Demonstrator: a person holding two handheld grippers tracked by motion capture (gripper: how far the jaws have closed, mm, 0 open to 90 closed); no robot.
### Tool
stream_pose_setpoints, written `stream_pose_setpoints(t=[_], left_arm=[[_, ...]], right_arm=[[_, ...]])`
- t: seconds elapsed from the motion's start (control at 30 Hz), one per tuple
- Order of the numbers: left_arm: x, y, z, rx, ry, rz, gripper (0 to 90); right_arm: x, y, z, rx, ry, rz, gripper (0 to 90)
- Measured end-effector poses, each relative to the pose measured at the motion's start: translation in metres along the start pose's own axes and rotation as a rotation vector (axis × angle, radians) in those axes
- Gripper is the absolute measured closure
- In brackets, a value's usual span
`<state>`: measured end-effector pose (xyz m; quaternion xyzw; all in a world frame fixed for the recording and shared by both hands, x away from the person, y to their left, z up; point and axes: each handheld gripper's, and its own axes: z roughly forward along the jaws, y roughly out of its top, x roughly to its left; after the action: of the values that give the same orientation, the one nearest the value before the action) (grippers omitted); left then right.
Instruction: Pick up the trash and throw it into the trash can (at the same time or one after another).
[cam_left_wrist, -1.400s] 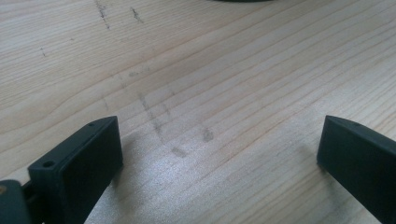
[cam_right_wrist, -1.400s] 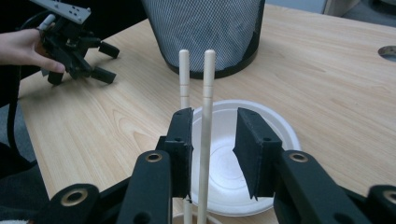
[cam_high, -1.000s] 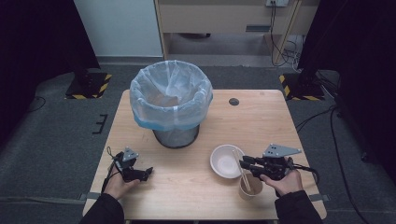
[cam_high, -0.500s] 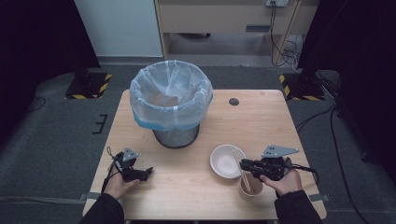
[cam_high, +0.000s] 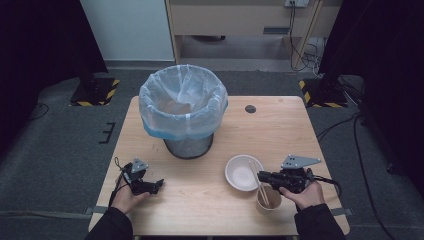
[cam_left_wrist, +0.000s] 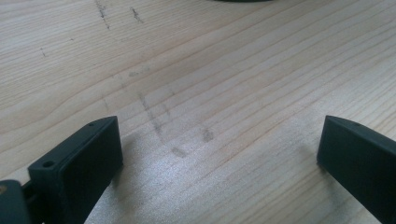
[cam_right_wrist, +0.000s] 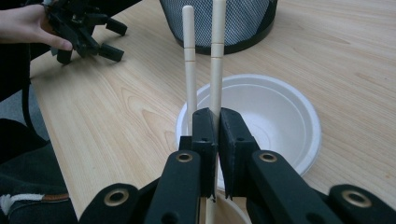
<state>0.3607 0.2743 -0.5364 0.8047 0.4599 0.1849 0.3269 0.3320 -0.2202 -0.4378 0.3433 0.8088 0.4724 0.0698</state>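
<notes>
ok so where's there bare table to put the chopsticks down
The widest bare patch of table lies between the left gripper and the white bowl. The far right, between the bin and the table's right edge, is bare too, save a small dark disc. It is crowded around the bowl, paper cup and right gripper.

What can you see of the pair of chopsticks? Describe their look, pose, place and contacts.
The chopsticks are two pale, round sticks that look like plain wood. They stand side by side with their lower ends in a paper cup, leaning over the white bowl. The right gripper has just been closing; one stick sits between its black fingers, the other passes just beside them.
</notes>
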Motion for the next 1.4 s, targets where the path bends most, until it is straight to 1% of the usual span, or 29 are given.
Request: stream_pose_setpoints(t=[0.1, 0.13, 0.2, 0.33, 0.4, 0.47, 0.5, 0.57, 0.6, 0.63, 0.67, 0.7, 0.73, 0.83, 0.87, 0.9, 0.93, 0.97, 1.0, 1.03, 1.07, 1.1, 1.13, 1.17, 1.2, 1.23, 1.27, 1.3, 1.4], left_arm=[[0.000, 0.000, 0.000, -0.001, 0.000, 0.000, 0.0], [0.000, 0.000, 0.000, -0.001, 0.000, 0.000, 0.0], [0.000, 0.000, 0.000, 0.000, 0.000, 0.000, 0.0], [0.000, 0.000, 0.000, -0.001, 0.000, -0.001, 0.0], [0.000, 0.000, 0.000, -0.001, 0.000, -0.001, 0.0], [0.000, 0.000, 0.000, -0.001, 0.000, 0.000, 0.0], [0.000, 0.000, 0.000, -0.001, 0.000, 0.000, 0.0], [0.000, 0.000, 0.000, -0.001, 0.000, 0.000, 0.0], [0.000, 0.000, 0.000, -0.001, 0.000, 0.000, 0.0], [0.000, 0.000, 0.000, -0.001, 0.000, 0.000, 0.0], [0.000, 0.000, 0.000, -0.001, 0.000, 0.000, 0.0], [0.000, 0.000, 0.000, -0.001, 0.000, 0.000, 0.0], [0.000, 0.000, 0.000, -0.001, 0.000, 0.000, 0.0], [0.000, 0.000, 0.000, -0.001, 0.000, 0.000, 0.0], [0.000, 0.000, 0.000, -0.001, 0.000, 0.000, 0.0], [0.000, 0.000, 0.000, -0.001, 0.000, 0.000, 0.0], [0.000, 0.000, 0.000, -0.001, 0.000, 0.000, 0.0], [0.000, 0.000, 0.000, -0.001, 0.000, 0.000, 0.0], [0.000, 0.000, 0.000, -0.001, 0.000, 0.000, 0.0], [0.000, 0.000, 0.000, -0.001, 0.000, 0.000, 0.0], [0.000, 0.000, 0.000, -0.001, 0.000, 0.000, 0.0], [0.000, 0.000, 0.000, -0.001, 0.000, 0.000, 0.0], [0.000, 0.000, 0.000, -0.001, 0.000, 0.000, 0.0], [0.000, 0.000, 0.000, -0.001, 0.000, 0.000, 0.0], [0.000, 0.000, 0.000, -0.001, 0.000, -0.001, 0.0], [0.000, 0.000, 0.000, -0.001, 0.000, -0.001, 0.0], [-0.001, 0.001, 0.001, 0.000, 0.002, -0.002, 0.0], [-0.001, 0.001, 0.001, 0.000, 0.002, -0.002, 0.0], [-0.001, 0.001, 0.001, -0.001, 0.003, -0.003, 0.0]], right_arm=[[0.000, 0.001, -0.002, -0.009, 0.001, 0.001, 85.7], [-0.001, 0.003, -0.005, -0.026, 0.001, 0.004, 85.7], [-0.001, 0.003, -0.006, -0.033, -0.001, 0.005, 85.7], [-0.003, 0.006, -0.014, -0.079, -0.011, 0.015, 85.7], [-0.004, 0.007, -0.016, -0.089, -0.013, 0.018, 85.6], [-0.004, 0.010, -0.021, -0.125, -0.015, 0.027, 85.7], [-0.004, 0.010, -0.021, -0.125, -0.015, 0.027, 85.7], [-0.005, 0.012, -0.025, -0.153, -0.015, 0.029, 85.6], [-0.005, 0.014, -0.030, -0.181, -0.022, 0.032, 85.7], [-0.005, 0.015, -0.032, -0.193, -0.025, 0.034, 85.6], [-0.005, 0.015, -0.032, -0.193, -0.025, 0.034, 85.6], [-0.005, 0.016, -0.035, -0.210, -0.031, 0.033, 85.6], [-0.006, 0.017, -0.037, -0.229, -0.032, 0.042, 85.6], [-0.009, 0.018, -0.044, -0.280, -0.054, 0.051, 85.6], [-0.010, 0.019, -0.048, -0.313, -0.069, 0.060, 85.7], [-0.010, 0.019, -0.048, -0.313, -0.069, 0.060, 85.7], [-0.011, 0.021, -0.052, -0.340, -0.087, 0.065, 85.6], [-0.011, 0.021, -0.052, -0.340, -0.087, 0.065, 85.6], [-0.011, 0.023, -0.056, -0.365, -0.105, 0.059, 85.7], [-0.011, 0.023, -0.056, -0.365, -0.105, 0.059, 85.7], [-0.011, 0.024, -0.059, -0.400, -0.112, 0.065, 85.7], [-0.011, 0.024, -0.059, -0.400, -0.112, 0.065, 85.7], [-0.012, 0.026, -0.061, -0.431, -0.125, 0.068, 85.7], [-0.012, 0.026, -0.061, -0.431, -0.125, 0.068, 85.7], [-0.013, 0.028, -0.065, -0.467, -0.133, 0.080, 85.8], [-0.013, 0.028, -0.065, -0.467, -0.133, 0.080, 85.8], [-0.013, 0.031, -0.069, -0.504, -0.139, 0.088, 85.8], [-0.013, 0.031, -0.069, -0.504, -0.139, 0.088, 85.8], [-0.014, 0.040, -0.075, -0.556, -0.147, 0.089, 85.8]])
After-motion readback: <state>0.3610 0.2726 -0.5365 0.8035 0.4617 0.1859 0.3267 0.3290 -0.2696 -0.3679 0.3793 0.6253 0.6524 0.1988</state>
